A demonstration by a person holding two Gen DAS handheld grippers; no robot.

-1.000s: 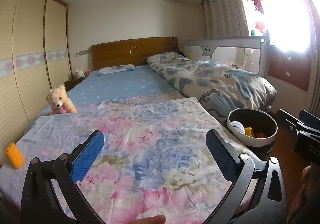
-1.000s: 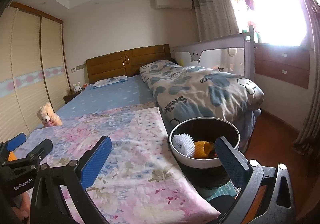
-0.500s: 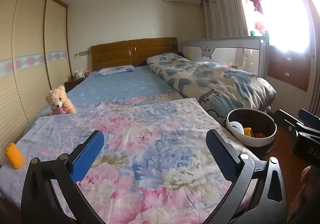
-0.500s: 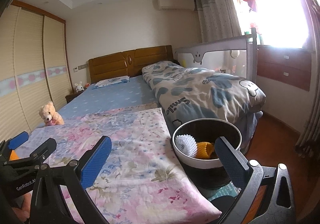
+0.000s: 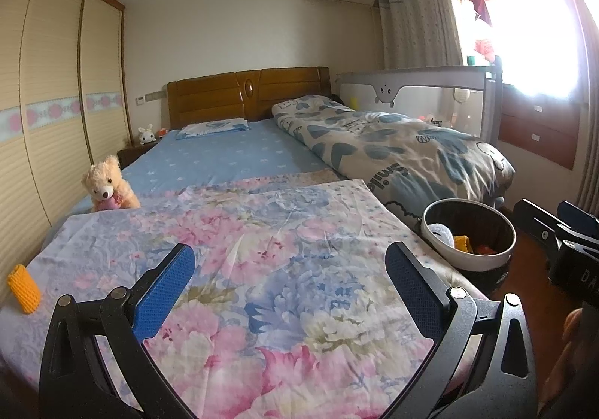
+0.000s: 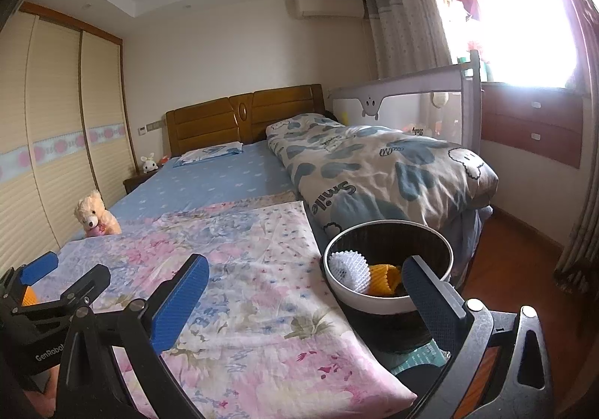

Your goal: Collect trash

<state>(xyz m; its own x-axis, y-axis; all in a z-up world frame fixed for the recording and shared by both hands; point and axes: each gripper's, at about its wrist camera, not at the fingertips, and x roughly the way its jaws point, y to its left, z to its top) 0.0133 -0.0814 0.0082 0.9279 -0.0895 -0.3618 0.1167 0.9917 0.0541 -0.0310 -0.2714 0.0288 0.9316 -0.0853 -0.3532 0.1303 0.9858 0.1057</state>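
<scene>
Orange foam net sleeve (image 5: 23,288), last piece of trash in sight, lying on the floral sheet (image 5: 284,269) at the far-left edge of the bed, long axis running near-to-far with a slight tilt. Well to the left of the left gripper (image 5: 288,291), and farther again from the right gripper (image 6: 305,291), so the left hand judged the nearer and likelier one for the pick. Left gripper released, blue pads spread wide, nothing between them, hovering over the sheet's middle. Right gripper likewise released and empty, held near the bed's right edge, close to the trash bin (image 6: 385,297). Bin standing on the floor just beside the bed's right side, already holding a white net sleeve (image 6: 346,267) and an orange one (image 6: 382,278). Coming move probably a swing leftward, jaws turned to close across the sleeve's short width. Soft foam, likely to squash under a firm pinch. Beyond: teddy bear (image 5: 108,187) at the sheet's far-left corner, blue mattress, patterned quilt (image 5: 393,145), wooden headboard, wardrobe doors left, bright window right.
</scene>
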